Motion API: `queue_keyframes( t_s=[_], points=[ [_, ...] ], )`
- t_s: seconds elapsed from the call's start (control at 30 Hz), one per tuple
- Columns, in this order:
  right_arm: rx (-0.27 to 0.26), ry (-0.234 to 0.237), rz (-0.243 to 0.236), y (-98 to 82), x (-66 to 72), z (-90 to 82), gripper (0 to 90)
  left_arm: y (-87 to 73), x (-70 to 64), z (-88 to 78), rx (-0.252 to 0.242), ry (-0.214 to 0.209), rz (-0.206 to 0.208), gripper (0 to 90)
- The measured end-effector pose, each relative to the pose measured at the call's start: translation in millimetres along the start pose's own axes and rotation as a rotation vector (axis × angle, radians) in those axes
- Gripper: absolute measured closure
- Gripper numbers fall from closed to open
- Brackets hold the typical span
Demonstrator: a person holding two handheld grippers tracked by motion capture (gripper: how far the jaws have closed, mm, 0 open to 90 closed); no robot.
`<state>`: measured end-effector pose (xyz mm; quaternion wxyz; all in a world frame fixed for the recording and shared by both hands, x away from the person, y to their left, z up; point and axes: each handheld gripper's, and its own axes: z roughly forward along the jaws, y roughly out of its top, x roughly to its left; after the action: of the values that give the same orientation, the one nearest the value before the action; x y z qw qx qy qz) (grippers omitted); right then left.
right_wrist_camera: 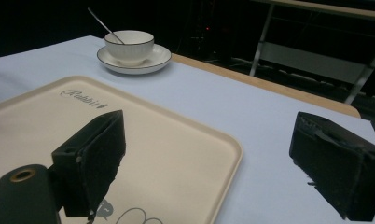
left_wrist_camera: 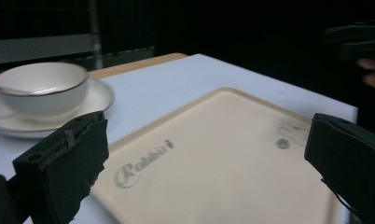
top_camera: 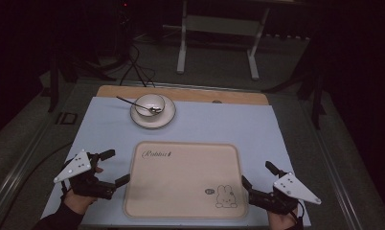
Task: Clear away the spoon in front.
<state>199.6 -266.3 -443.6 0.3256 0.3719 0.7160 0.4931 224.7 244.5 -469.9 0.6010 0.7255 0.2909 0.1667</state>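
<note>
Left tool [top_camera: 111, 167] and right tool [top_camera: 257, 177] both gaping, empty, cream tray [top_camera: 181, 211] between them, touching neither

Dim room, black surroundings, table softly lit from above (no glare), near jaws blurred, faint shadows

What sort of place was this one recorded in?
Probably a dim lab or workshop set up for recording, not a home. A tray and a bowl on a saucer sit on a cloth-covered table, with cables and metal stand legs on the floor behind.
</note>
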Motion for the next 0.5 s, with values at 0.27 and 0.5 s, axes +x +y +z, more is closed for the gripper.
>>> queue_keyframes(
  t_s=[0.27, 0.5],
  points=[
    [-0.002, 0.007, -0.004, 0.0, 1.0, -0.8, 10.6, 1.1, -4.2, 6.8, 0.057, -0.045, 0.016, 0.1],
    [0.004, 0.01, -0.014, -0.3, 3.5, -1.5, 10.6, 5.2, -8.1, 10.6, 0.099, -0.086, 0.027, 0.1]
  ],
)
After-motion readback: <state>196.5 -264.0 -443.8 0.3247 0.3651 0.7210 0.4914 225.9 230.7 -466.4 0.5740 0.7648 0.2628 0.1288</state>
